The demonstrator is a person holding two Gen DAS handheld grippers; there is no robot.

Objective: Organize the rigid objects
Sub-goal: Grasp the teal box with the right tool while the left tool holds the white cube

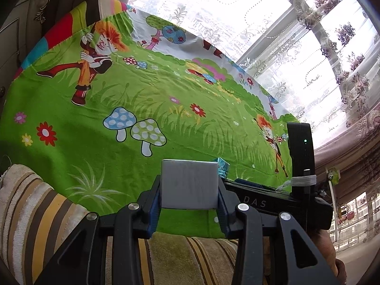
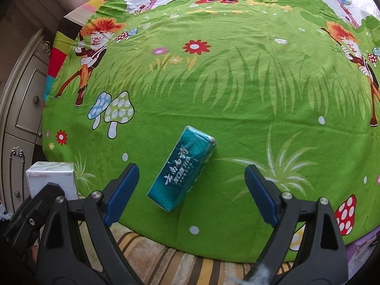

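Left gripper (image 1: 190,190) clamps blank white box (image 1: 190,184); "DAS" on right gripper (image 2: 192,194), fingers wide astride teal box (image 2: 181,168), white Chinese lettering.

White box (image 1: 189,184) held upright off the cloth; teal box (image 2: 182,168) lies flat, angled.

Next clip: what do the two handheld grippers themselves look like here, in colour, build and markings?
Both are black plastic frames with silver round bolt heads at the linkage joints and blue pads lining the fingers. The left gripper and right gripper look like the same model. From the left wrist view, the right unit's body carries pale "DAS" lettering, an upright black module with a small green light, and a white strap.
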